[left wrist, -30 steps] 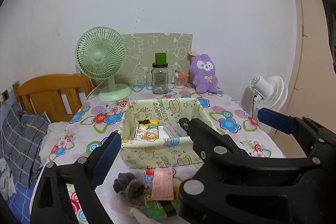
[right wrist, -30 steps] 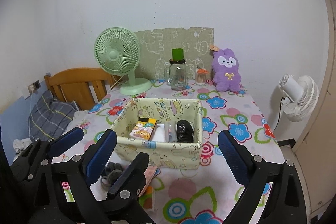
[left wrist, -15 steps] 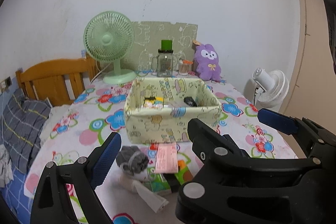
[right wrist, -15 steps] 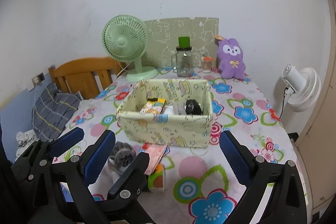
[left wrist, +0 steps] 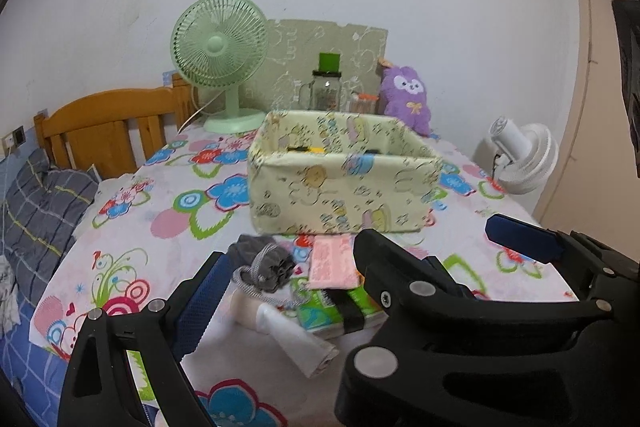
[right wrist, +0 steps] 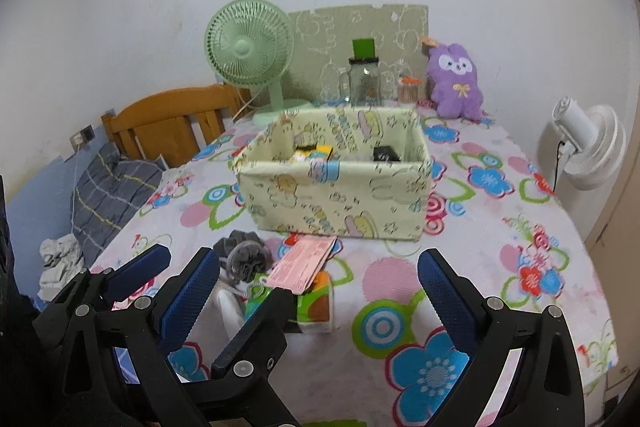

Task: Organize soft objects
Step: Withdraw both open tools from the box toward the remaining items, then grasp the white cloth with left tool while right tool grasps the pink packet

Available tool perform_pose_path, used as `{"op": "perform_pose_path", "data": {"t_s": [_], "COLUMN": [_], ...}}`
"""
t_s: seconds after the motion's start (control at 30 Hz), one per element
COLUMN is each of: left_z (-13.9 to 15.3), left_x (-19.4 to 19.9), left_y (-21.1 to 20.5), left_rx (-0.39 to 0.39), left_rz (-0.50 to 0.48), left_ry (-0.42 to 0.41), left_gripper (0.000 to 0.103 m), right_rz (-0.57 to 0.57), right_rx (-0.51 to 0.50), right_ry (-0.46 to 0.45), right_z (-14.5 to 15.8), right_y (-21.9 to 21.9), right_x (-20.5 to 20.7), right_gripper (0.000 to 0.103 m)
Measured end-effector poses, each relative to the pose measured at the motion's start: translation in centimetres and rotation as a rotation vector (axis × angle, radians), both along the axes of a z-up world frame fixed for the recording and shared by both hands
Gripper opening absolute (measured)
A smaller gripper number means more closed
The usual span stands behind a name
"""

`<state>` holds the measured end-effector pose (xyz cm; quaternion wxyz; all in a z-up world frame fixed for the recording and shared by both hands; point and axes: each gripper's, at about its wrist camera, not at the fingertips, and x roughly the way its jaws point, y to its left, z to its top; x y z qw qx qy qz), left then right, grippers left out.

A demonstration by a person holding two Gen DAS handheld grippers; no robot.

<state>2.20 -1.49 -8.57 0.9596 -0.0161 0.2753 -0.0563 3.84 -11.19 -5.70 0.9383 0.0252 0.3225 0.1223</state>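
The left wrist view looked across the flower-printed worktop [left wrist: 168, 211] toward a pale yellow fabric storage box printed with cartoon animals [left wrist: 340, 195], which sat near the middle. The left tool [left wrist: 360, 259] hovered low over the near edge with its blue-padded fingers spread wide apart and nothing between them. Under that gap, at about six o'clock from the box, lay a small heap of things: a rolled pair of grey socks [left wrist: 264, 267], a flat pink packet [left wrist: 334, 261] just beside the socks at their three o'clock, a green printed tissue pack [left wrist: 324, 311] under the packet, and a cream-white tube [left wrist: 288, 335] nearest the camera. The socks lay close to the left blue pad; I could not tell whether they touched it.

From the right wrist view, the right tool [right wrist: 320, 287] also stood apart and empty, its pads straddling the same heap, with the left tool's black frame crossing in front at seven o'clock. Inside the box a black soft bundle [right wrist: 386, 153] and a yellow-topped printed packet [right wrist: 314, 153] showed above the rim. At twelve o'clock beyond the box stood a mint-green desk fan [right wrist: 250, 55], a glass jar with a green lid [right wrist: 364, 79] and a purple plush rabbit [right wrist: 456, 83] against the wall.
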Motion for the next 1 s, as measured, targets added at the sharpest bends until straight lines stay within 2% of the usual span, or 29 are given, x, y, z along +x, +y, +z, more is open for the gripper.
{"op": "perform_pose_path", "data": {"t_s": [0.17, 0.33, 0.73, 0.8, 0.87, 1.0], "left_z": [-1.6, -2.9, -4.8, -5.0, -5.3, -5.9], "left_x": [0.7, 1.4, 2.8, 2.8, 3.0, 3.1], "left_y": [1.0, 1.7, 3.8, 4.2, 4.3, 4.6], "left_rx": [-0.009, -0.026, -0.076, -0.083, -0.094, -0.110], "left_rz": [0.016, 0.034, 0.074, 0.078, 0.072, 0.063], "left_ry": [0.044, 0.086, 0.156, 0.165, 0.175, 0.201], "left_gripper": [0.095, 0.095, 0.095, 0.093, 0.085, 0.076], "right_rz": [0.009, -0.017, -0.011, -0.007, 0.000, 0.021], "right_rx": [-0.012, 0.000, -0.011, -0.014, -0.019, -0.034], "right_ry": [0.040, 0.034, 0.082, 0.092, 0.100, 0.113], "right_z": [-1.8, -2.9, -4.7, -4.9, -5.2, -5.6], "right_y": [1.0, 1.1, 1.6, 1.9, 2.2, 3.1], "right_x": [1.0, 1.3, 3.1, 3.4, 3.7, 3.9], "right_gripper": [0.101, 0.101, 0.100, 0.100, 0.100, 0.100]}}
